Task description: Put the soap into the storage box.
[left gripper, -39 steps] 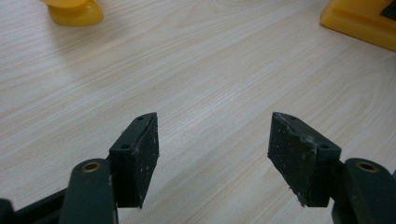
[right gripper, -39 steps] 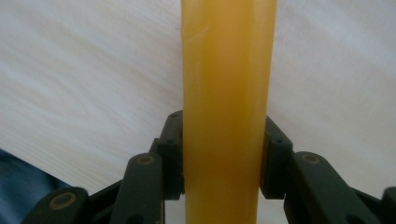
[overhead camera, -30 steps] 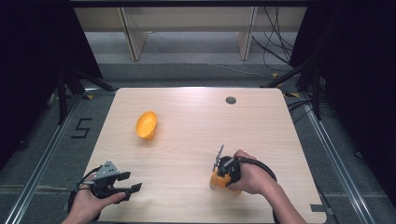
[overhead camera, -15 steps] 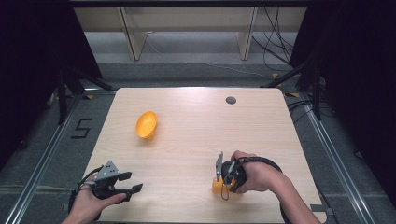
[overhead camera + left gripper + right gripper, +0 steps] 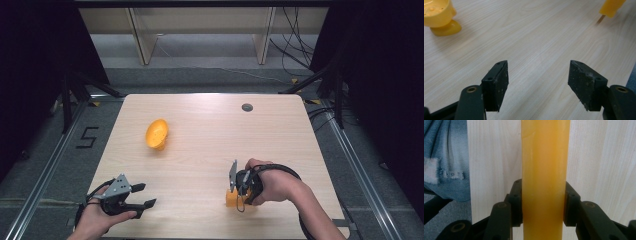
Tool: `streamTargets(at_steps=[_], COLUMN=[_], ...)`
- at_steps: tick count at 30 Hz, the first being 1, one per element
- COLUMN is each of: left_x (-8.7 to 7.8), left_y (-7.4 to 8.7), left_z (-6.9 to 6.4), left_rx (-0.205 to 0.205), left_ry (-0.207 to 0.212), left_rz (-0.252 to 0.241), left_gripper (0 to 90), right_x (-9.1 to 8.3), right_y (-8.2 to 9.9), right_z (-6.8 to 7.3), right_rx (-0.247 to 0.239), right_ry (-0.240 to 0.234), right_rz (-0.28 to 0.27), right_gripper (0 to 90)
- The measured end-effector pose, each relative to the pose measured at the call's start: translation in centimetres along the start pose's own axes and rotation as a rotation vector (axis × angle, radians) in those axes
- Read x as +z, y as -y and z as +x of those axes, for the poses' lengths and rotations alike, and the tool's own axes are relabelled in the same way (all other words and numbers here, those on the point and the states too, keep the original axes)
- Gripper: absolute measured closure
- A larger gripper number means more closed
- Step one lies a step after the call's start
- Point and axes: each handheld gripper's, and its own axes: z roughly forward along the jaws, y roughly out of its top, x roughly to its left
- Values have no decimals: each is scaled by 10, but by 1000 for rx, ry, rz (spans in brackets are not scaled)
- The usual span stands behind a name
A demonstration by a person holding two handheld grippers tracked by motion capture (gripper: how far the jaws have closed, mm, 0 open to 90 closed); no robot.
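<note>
Left gripper: jaws spread, near light wooden table's front-left corner | right gripper: pinching orange waxy block near front edge | yellow plastic bowl: tilted, left-centre.

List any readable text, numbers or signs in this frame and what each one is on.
"5": dark marking on the grey floor left of the table.
Nothing readable on the orange bowl, the orange block or either tool.

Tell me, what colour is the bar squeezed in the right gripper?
Orange-yellow. The bar shows best in the right gripper view, clamped between the two black jaws.
</note>
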Motion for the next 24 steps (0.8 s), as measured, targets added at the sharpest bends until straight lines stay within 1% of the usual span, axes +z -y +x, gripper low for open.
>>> streamTargets(at_steps=[1, 2, 3, 4, 5, 6, 7, 8, 9, 10, 11, 12, 13, 14, 15, 16, 17, 18, 19, 20, 21, 22, 23, 24], left_x=[0, 0, 0, 1, 1, 1, 2, 3, 3, 2, 2, 2, 3, 3, 2, 1, 2, 2, 1, 1, 2, 2, 3, 3], left_y=[0, -1, -1, -1, -1, -2, -2, -3, -3, -3, -3, -4, -3, -4, -5, -5, -5, -5, -7, -7, -7, -8, -8, -8], left_z=[0, 0, 0, -1, -1, 0, 0, 0, -2, -1, -1, -1, -3, -2, -2, -3, -5, -5, -4, -4, -6, -6, -7, -7], left_rx=[17, 30, 30, 5, 22, 42, 50, 51, 22, 55, 55, 57, 29, 53, 64, 77, 48, 48, 93, 93, 65, 100, 86, 86], left_ry=[7, 2, 2, 16, 15, 16, 15, 10, 33, 26, 26, 30, 29, 37, 48, 34, 46, 46, 46, 46, 48, 51, 52, 52], left_rz=[7, 3, 3, -3, -5, -7, -25, -34, -31, -31, -31, -37, -45, -55, -55, -59, -80, -80, -93, -93, -100, -105, -104, -104], left_gripper=[321, 321, 321, 321, 318, 318, 314, 311, 310, 310, 310, 310, 309, 309, 309, 309, 306, 304, 303, 302, 302, 299, 299, 299], right_x=[0, -2, -2, -3, -5, -5, -9, -10, -12, -13, -15, -15, -16, -16, -18, -19, -20, -21, -22, -22, -23, -24, -24, -24], right_y=[-1, -1, -1, -1, -4, -4, -4, -4, -5, -7, -7, -8, -9, -9, -11, -12, -13, -13, -14, -14, -15, -16, -17, -18], right_z=[-2, -1, -1, -1, -5, -5, -2, -4, -4, -6, -4, -5, -5, -5, -4, -4, -4, -4, -4, -4, -4, -4, -4, -4], right_rx=[-40, 5, 5, -3, -62, -62, -4, -37, -36, -72, -34, -48, -54, -54, -51, -46, -43, -43, -42, -42, -46, -43, -45, -62], right_ry=[3, -11, -11, 1, 9, 9, -3, 15, 15, 24, 18, 16, 20, 20, 14, 15, 14, 16, 15, 15, 18, 6, 13, 12], right_rz=[-5, 2, 2, 1, -13, -13, -5, -10, -11, -19, -15, -22, -22, -22, -20, -17, -16, -14, -13, -13, -17, -15, -13, -17], right_gripper=[618, 618, 618, 618, 618, 618, 618, 618, 618, 618, 618, 618, 618, 618, 618, 618, 618, 618, 618, 618, 618, 618, 618, 618])
